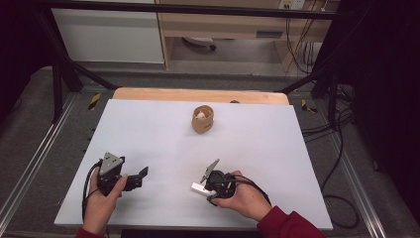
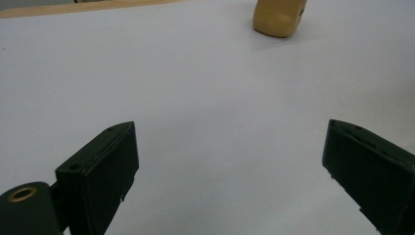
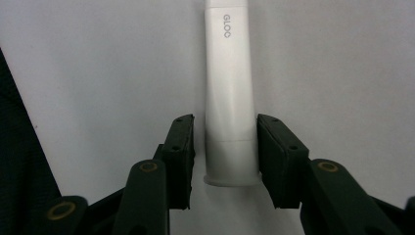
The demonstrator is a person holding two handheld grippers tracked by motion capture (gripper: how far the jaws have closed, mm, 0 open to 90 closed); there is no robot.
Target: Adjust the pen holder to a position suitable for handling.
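A smooth white plastic tube (image 3: 229, 93), round and flanged at its cap end, printed "GLOC", lies near the worktop's (image 1: 148, 129) front edge, between the right tongs (image 3: 225, 152), whose jaws flank it; whether they pinch it I cannot tell. The left tongs (image 2: 230, 176) are spread. A tan wooden cup (image 1: 202, 119) stands near the back edge.

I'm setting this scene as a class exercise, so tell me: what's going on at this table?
A person works at a white table with a gripper in each hand. The right gripper has its jaws around the capped end of a white tube marked GLOC, close at both sides. The left gripper is wide open and holds nothing. A small tan cup with something pale inside stands at the far side.
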